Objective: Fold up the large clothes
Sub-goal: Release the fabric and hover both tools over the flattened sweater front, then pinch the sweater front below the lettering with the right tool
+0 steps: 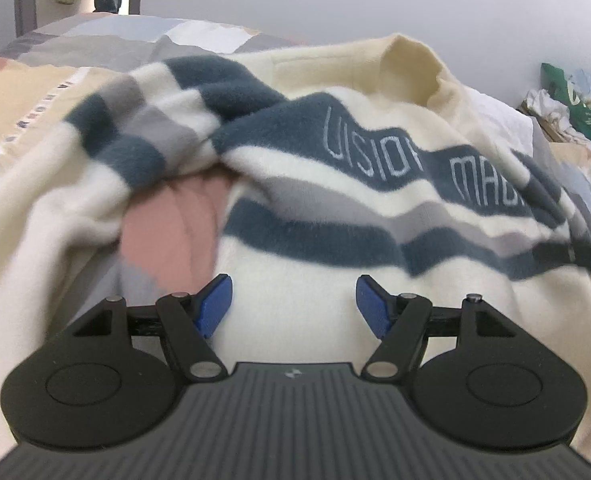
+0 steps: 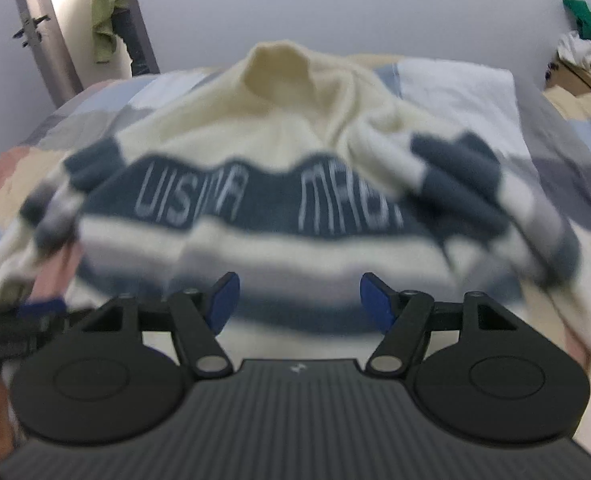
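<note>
A cream sweater with navy and grey stripes and pale lettering lies front-up on the bed, collar at the far end. It also shows in the right wrist view, blurred. Its left sleeve is bunched across the body side. My left gripper is open and empty just above the sweater's lower cream part. My right gripper is open and empty over the lower hem area. The left gripper shows blurred at the left edge of the right wrist view.
The bed carries a patchwork quilt in pink, tan and grey. A white pillow lies behind the sweater. A cluttered pile with a green bag stands at the right. A door frame with hanging clothes is at back left.
</note>
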`<state>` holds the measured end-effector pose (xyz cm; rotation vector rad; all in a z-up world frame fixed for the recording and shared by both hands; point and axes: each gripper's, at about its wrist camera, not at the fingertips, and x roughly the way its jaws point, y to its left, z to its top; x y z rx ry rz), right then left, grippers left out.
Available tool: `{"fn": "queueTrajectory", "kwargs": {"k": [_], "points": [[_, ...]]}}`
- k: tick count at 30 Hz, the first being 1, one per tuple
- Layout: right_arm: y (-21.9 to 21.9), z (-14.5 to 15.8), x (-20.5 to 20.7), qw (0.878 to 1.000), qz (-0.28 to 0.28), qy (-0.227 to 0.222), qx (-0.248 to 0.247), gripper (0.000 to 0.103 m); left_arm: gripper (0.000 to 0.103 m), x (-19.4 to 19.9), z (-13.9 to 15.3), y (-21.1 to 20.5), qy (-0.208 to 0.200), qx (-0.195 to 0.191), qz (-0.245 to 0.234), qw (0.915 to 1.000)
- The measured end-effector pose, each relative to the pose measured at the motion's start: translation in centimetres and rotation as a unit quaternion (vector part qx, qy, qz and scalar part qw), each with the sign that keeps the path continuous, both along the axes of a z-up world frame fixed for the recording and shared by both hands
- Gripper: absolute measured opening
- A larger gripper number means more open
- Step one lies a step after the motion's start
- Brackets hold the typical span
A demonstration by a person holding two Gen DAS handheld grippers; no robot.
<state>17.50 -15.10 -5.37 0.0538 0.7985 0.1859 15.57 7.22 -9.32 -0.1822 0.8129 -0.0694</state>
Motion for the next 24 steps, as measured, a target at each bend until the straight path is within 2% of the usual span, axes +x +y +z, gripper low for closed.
{"fn": "queueTrajectory", "kwargs": {"k": [4,10,17,22,24], "points": [[0.3,-0.6,-4.6,0.999,0.038,-0.006,-0.008,0.069,0.073,-2.3,1.2,0.5,0.008,-0.011,0.007,0.9999],[2.4,-1.1,-8.1,0.992,0.109,0.019,0.058,0.069,0.073,-4.9,1.2,1.3,0.050,-0.053,0.036,0.9967],[4.6,-2.7,-9.8,0.990,0.125,0.037,0.045,0.069,0.073,-6.8,1.0,2.9,0.062,-0.086,0.089,0.9904],[5.8,-2.6,-10.4,0.981,0.179,0.028,0.068,0.069,0.073,-6.5,0.5,5.0,0.064,-0.115,0.132,0.9825],[7.1,-3.0,-10.6,0.977,0.206,0.028,0.046,0.071,0.073,-6.0,-0.1,5.4,0.077,-0.127,0.137,0.9794]]}}
